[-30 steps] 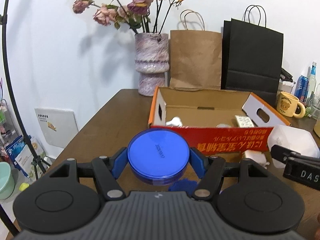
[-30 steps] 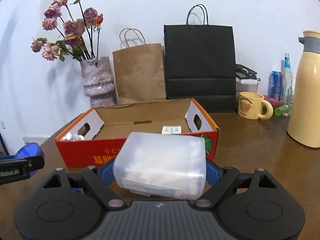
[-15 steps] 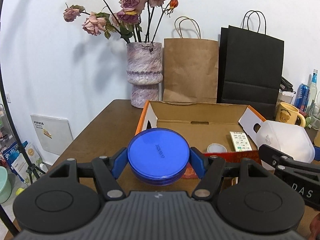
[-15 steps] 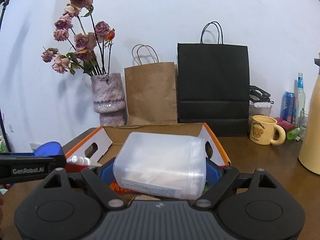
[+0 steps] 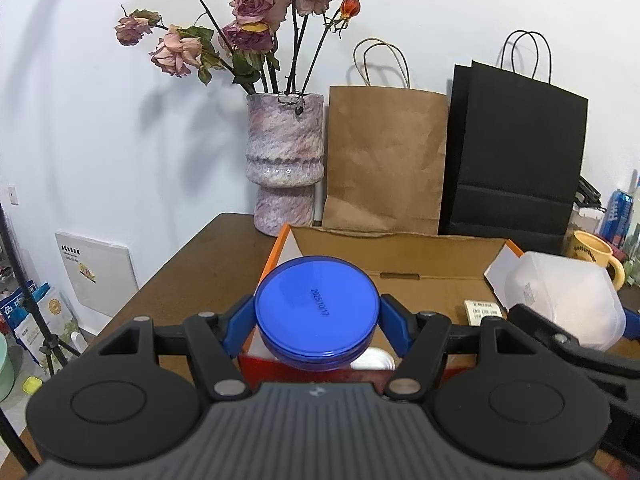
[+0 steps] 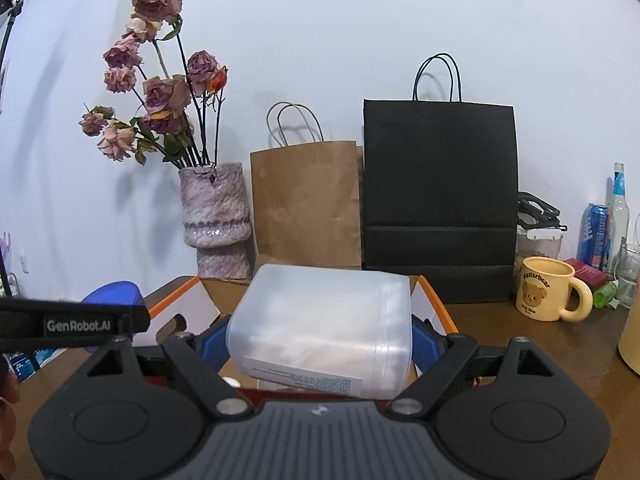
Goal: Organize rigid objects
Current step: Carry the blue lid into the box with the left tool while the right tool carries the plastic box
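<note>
While both grippers hold loads, the cardboard box [image 5: 436,276] lies just ahead and below — left gripper [image 5: 317,320] clamps the blue jar [image 5: 317,306], right gripper [image 6: 320,340] the white tub [image 6: 324,328], its long axis crosswise.

A blue lid [image 5: 317,307] sits between blue pads [image 5: 394,322] on a black tool [image 5: 317,320], a frosted white tub [image 6: 322,328] nearby, over an orange-edged brown box [image 5: 400,254], by a mottled pink-purple vase [image 5: 285,160], brown bag [image 5: 384,160], black bag [image 5: 516,152] and yellow bear mug [image 6: 548,294].
</note>
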`<state>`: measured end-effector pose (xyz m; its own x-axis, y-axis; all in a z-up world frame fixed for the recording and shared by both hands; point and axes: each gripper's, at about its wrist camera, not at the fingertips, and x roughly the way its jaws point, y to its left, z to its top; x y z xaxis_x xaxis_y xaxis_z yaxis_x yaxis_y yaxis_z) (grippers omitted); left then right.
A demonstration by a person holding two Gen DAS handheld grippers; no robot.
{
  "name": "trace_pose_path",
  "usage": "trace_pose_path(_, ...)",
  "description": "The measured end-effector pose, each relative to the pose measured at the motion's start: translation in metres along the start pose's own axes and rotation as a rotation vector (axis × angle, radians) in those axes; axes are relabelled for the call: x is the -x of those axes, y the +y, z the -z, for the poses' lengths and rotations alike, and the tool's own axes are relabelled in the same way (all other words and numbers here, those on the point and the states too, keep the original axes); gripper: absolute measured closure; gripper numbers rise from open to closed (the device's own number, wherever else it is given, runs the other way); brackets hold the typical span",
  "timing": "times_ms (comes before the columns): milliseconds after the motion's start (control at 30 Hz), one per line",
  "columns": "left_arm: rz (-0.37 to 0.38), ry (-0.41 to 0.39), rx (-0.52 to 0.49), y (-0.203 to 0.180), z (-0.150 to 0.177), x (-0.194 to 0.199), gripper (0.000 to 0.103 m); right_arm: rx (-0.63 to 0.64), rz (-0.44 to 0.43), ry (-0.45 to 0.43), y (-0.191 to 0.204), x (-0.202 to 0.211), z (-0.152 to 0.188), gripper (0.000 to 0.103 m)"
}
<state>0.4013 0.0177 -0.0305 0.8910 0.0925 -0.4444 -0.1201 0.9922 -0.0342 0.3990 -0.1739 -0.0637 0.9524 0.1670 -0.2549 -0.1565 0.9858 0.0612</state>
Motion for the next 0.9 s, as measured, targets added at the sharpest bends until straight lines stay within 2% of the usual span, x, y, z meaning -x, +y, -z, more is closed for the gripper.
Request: trace_pose_path(900,-0.027,0.03,-0.007,-0.022,-0.027,-0.084,0.035,0.022,0.0,0.031,-0.018,-0.088,-0.005,0.017)
